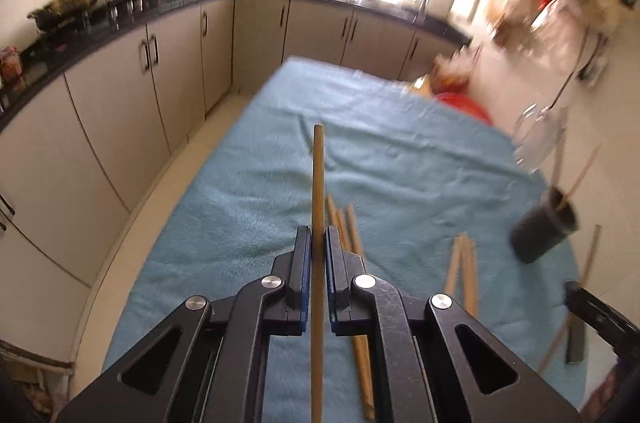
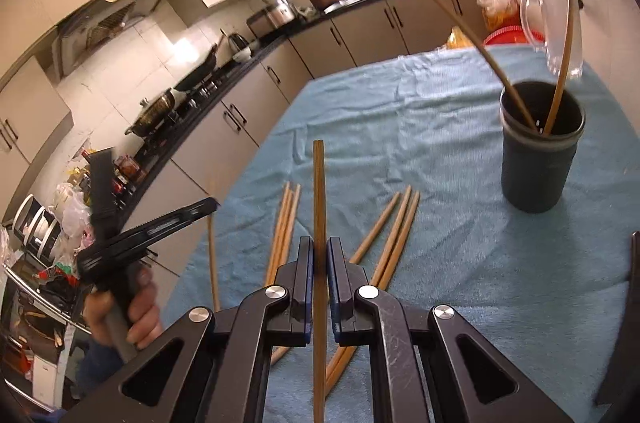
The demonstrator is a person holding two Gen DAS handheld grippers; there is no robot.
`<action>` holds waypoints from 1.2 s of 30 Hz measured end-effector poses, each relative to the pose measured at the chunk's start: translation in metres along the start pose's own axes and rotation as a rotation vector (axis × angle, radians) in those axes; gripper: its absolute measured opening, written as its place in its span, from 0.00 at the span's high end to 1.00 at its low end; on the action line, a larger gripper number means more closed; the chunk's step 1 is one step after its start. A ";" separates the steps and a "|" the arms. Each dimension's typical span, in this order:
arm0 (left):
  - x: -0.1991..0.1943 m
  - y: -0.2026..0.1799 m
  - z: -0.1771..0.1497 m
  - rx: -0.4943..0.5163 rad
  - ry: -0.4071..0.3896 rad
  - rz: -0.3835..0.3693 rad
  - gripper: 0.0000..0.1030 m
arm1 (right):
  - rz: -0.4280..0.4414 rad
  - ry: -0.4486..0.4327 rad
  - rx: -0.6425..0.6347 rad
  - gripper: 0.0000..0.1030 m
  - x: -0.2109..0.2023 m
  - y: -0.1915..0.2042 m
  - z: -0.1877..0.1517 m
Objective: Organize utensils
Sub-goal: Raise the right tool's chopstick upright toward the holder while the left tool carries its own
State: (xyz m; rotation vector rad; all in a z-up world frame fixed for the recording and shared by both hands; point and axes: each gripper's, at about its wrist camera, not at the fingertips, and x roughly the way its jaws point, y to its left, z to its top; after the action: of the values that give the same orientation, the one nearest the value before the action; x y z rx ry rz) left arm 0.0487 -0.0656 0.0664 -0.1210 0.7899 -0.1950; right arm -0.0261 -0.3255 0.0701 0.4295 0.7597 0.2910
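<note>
My left gripper (image 1: 318,235) is shut on a wooden chopstick (image 1: 318,183) that points forward above the blue towel (image 1: 260,191). My right gripper (image 2: 319,247) is shut on another chopstick (image 2: 319,191), also held above the towel. Two loose bunches of chopsticks lie on the towel under the grippers, a left bunch (image 2: 285,223) and a right bunch (image 2: 394,235). A dark round holder cup (image 2: 540,151) stands to the right with two chopsticks (image 2: 560,87) leaning in it. The cup also shows in the left wrist view (image 1: 544,229). The left gripper shows at the left in the right wrist view (image 2: 132,239).
A clear glass jug (image 2: 556,23) stands behind the cup near the wall. A red container (image 2: 508,37) sits at the table's far right. Kitchen cabinets (image 1: 132,95) and a counter with pans run along the left, past the table's edge.
</note>
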 end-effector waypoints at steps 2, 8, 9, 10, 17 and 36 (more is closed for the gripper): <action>-0.022 -0.008 -0.006 0.006 -0.044 -0.011 0.94 | -0.009 -0.032 -0.024 0.93 -0.009 0.008 -0.002; -0.062 -0.027 -0.019 0.038 -0.082 -0.051 0.94 | -0.003 -0.121 -0.086 0.93 -0.036 0.027 -0.012; -0.066 -0.029 -0.019 0.043 -0.086 -0.058 0.94 | -0.001 -0.129 -0.088 0.93 -0.039 0.028 -0.013; -0.070 -0.031 -0.019 0.047 -0.091 -0.062 0.94 | 0.001 -0.133 -0.086 0.93 -0.041 0.027 -0.013; -0.092 -0.042 -0.025 0.062 -0.114 -0.072 0.94 | 0.002 -0.157 -0.065 0.93 -0.054 0.024 -0.019; -0.129 -0.070 -0.035 0.122 -0.144 -0.120 0.94 | -0.021 -0.243 -0.052 0.93 -0.102 0.017 -0.025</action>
State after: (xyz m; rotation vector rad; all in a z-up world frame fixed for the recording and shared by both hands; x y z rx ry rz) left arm -0.0740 -0.1069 0.1436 -0.0661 0.6257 -0.3442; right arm -0.1162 -0.3456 0.1231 0.3995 0.5178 0.2330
